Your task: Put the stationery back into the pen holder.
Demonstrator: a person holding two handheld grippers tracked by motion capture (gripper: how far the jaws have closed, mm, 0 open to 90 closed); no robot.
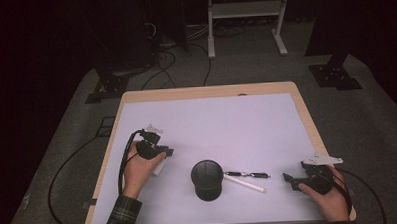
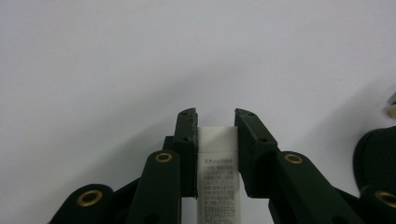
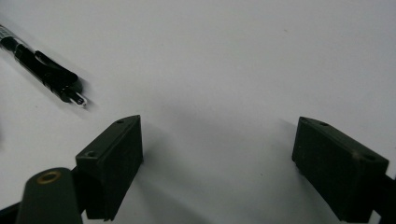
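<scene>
White and printed with small text, a stick (image 2: 218,179) is clamped between the jaws of the left gripper (image 2: 215,122), low over the mat (image 1: 227,121) at the table's (image 1: 306,113) left side. Near the front middle a black cup (image 1: 207,179) is stood upright, with a black pen (image 1: 247,175) and a white pen (image 1: 245,183) laid just right of it. The right gripper (image 3: 217,154) is held wide open and empty at the right edge.
</scene>
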